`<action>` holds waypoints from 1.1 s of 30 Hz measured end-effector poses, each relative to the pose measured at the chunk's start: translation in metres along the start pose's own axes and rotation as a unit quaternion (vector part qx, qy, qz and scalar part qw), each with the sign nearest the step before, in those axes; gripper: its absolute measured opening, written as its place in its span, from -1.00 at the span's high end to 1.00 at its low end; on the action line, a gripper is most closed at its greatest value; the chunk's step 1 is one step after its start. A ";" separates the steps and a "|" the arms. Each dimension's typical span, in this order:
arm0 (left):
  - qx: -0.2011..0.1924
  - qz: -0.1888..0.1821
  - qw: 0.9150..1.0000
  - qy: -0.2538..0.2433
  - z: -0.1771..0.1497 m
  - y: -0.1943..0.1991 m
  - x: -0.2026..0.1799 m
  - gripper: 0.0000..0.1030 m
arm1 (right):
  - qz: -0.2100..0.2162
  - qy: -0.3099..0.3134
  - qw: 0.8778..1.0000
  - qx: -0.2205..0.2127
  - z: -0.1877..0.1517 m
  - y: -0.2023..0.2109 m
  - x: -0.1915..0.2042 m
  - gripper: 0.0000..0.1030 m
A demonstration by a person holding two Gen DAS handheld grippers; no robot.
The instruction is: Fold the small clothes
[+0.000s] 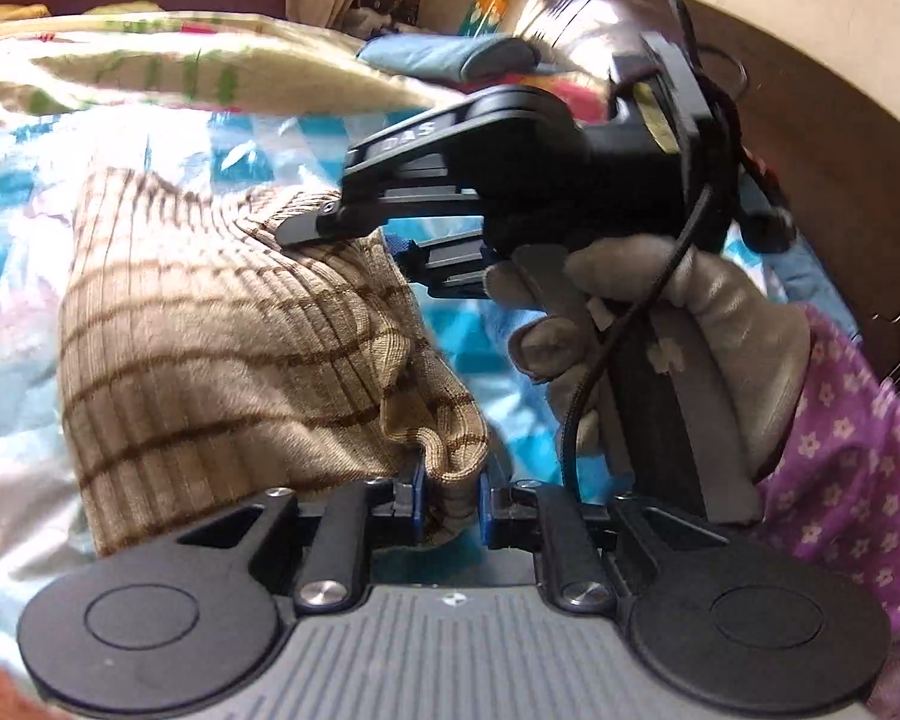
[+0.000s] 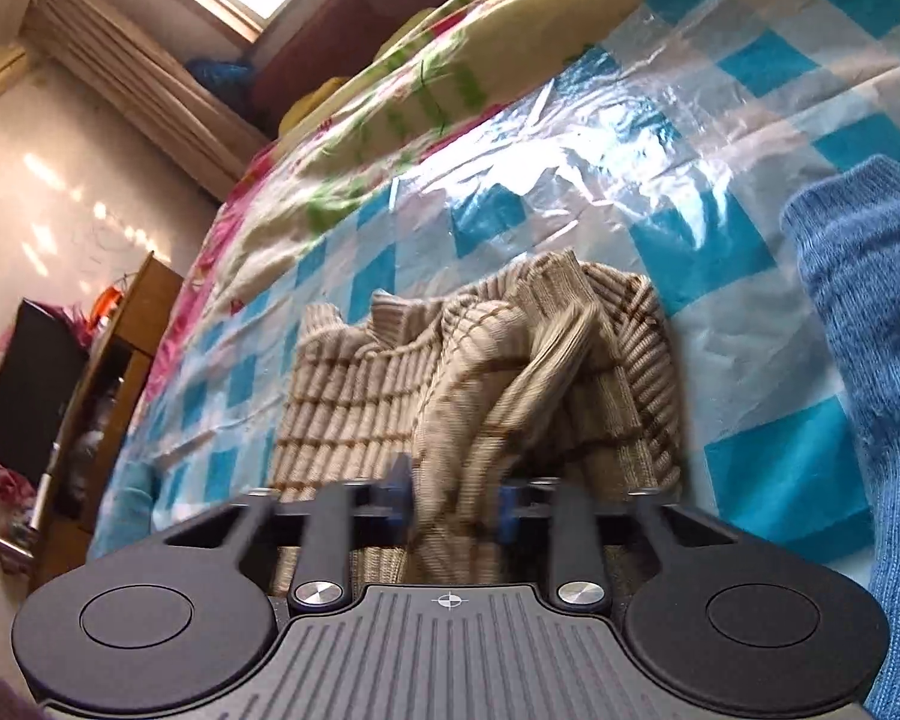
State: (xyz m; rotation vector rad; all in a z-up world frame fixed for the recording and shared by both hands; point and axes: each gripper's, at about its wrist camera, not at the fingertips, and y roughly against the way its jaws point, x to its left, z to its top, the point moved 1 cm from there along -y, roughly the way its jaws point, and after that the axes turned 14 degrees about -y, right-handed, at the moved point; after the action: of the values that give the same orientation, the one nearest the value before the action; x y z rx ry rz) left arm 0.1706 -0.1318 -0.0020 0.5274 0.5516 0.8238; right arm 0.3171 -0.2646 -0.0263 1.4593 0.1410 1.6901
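Observation:
A small beige ribbed knit garment with brown stripes (image 1: 210,336) lies on the blue-and-white checked plastic sheet (image 1: 6,276) over the bed. My left gripper (image 1: 450,498) is shut on a bunched edge of it near the camera. My right gripper (image 1: 354,240), held by a gloved hand, is shut on the garment's far edge. In the right wrist view the right gripper (image 2: 456,510) pinches a raised fold of the same garment (image 2: 390,384), which is crumpled and partly lifted above the sheet (image 2: 570,180).
A blue knit garment (image 2: 858,360) lies at the right of the sheet. A floral quilt (image 2: 390,84) lies along the far side of the bed. A dark wooden headboard (image 1: 810,180) stands at the right. A wooden cabinet (image 2: 108,372) stands beside the bed.

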 end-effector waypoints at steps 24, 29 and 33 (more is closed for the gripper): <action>0.006 0.007 1.000 -0.003 -0.013 0.036 0.017 0.18 | -0.031 0.026 0.998 -0.054 -0.022 0.068 -0.039 0.43; 0.005 0.067 0.998 0.019 -0.012 0.029 0.046 0.18 | -0.047 0.095 0.994 -0.020 -0.068 0.083 -0.032 0.42; 0.039 0.088 0.995 0.023 -0.022 0.014 0.061 0.18 | -0.129 0.138 0.982 -0.019 -0.077 0.069 -0.038 0.82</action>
State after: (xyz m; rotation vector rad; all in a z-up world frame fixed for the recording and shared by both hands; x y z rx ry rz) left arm 0.1834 -0.0704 -0.0246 0.6359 0.5882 0.9865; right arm 0.2131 -0.2979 -0.0374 1.1178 0.4287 1.6616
